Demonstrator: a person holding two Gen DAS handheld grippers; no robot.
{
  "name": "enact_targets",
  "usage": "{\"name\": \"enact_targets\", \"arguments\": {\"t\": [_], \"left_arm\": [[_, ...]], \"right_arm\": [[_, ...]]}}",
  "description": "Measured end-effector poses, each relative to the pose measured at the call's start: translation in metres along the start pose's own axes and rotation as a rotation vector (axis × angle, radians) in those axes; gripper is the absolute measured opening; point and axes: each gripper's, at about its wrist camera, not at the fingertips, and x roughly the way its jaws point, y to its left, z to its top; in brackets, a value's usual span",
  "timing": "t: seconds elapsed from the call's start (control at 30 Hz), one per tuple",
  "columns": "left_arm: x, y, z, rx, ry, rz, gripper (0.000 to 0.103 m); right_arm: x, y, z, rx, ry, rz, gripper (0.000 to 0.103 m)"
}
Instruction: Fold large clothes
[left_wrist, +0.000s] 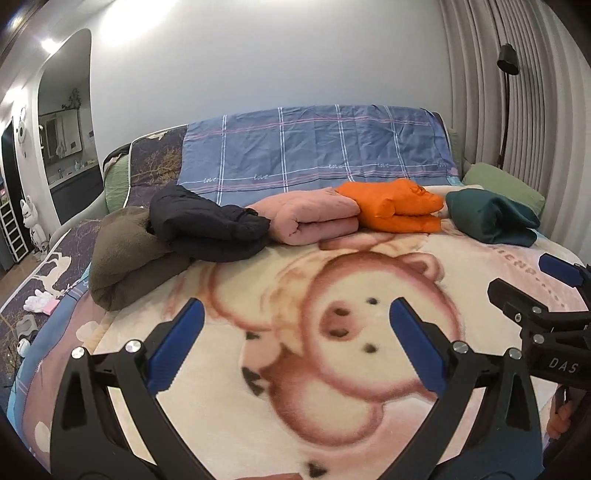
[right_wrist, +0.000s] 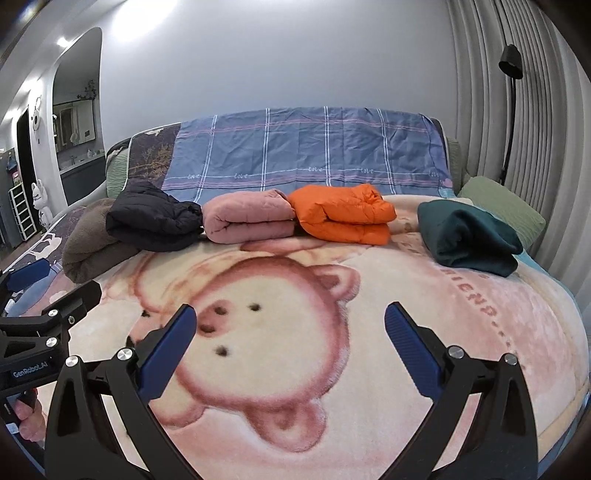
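Spread across the bed, a pig-print blanket (right_wrist: 461, 332) carries five folded garments in a row along its far edge: a brown fleece (right_wrist: 96, 243) at the left corner, a black puffer jacket (right_wrist: 151, 218) lying on it, a pink quilted coat (right_wrist: 247, 218), an orange down jacket (right_wrist: 343, 214), and a dark green garment (right_wrist: 469, 236) near the right edge. Both tongs hover over the blanket's near part, the left gripper (left_wrist: 295, 325) and right gripper (right_wrist: 290, 328) each spread wide with nothing between the blue pads.

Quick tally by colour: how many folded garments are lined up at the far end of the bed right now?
Brown fleecy folded garment: 1
Black puffy folded jacket: 1
Pink quilted folded garment: 1
Orange puffy folded jacket: 1
Dark green folded garment: 1
Total: 5
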Motion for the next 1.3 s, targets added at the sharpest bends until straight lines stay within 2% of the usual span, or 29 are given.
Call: {"name": "enact_targets", "arguments": {"t": [1.3], "left_arm": [[0.0043, -0.0097, -0.0099, 0.025, 0.02, -0.004, 0.101]], "right_arm": [[0.0001, -0.0045, -0.0012, 0.007, 0.009, -0.038, 0.102]]}}
